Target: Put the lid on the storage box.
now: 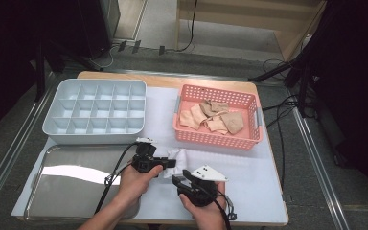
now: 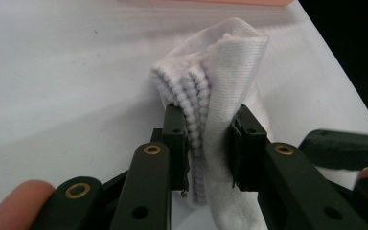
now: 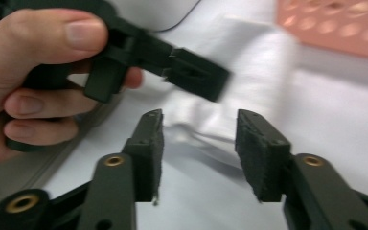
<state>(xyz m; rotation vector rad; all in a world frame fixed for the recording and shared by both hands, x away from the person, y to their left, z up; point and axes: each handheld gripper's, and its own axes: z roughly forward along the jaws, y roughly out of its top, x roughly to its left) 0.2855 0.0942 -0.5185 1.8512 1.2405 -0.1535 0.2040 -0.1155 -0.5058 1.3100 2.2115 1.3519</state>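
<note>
A white sock [image 1: 177, 157] lies folded on the white table [image 1: 249, 191], just in front of the pink basket [image 1: 219, 137]. The left gripper [image 2: 210, 143] squeezes the sock. Its two black jaws press on the folded cloth from both sides, and the ribbed edge of the sock [image 2: 194, 96] sticks up between them. In the high view the left gripper [image 1: 165, 163] points to the right, with the sock at its tip.

The right gripper [image 3: 199, 148] is let go. Its jaws stand apart and nothing is between the pads. The sock [image 3: 249, 81] lies on the table past them, near but not touching. In the high view the right gripper [image 1: 179, 181] sits just below the sock, in the person's right hand [image 1: 206, 211].

The left hand [image 1: 134, 184] holds its gripper close to the right one.

The pink basket holds a pile of tan socks [image 1: 213, 117]. A grey box with many small square holes [image 1: 96, 111] stands to the left of the basket. A shiny metal tray [image 1: 72, 187] lies in front of that box, at the left of the table.
</note>
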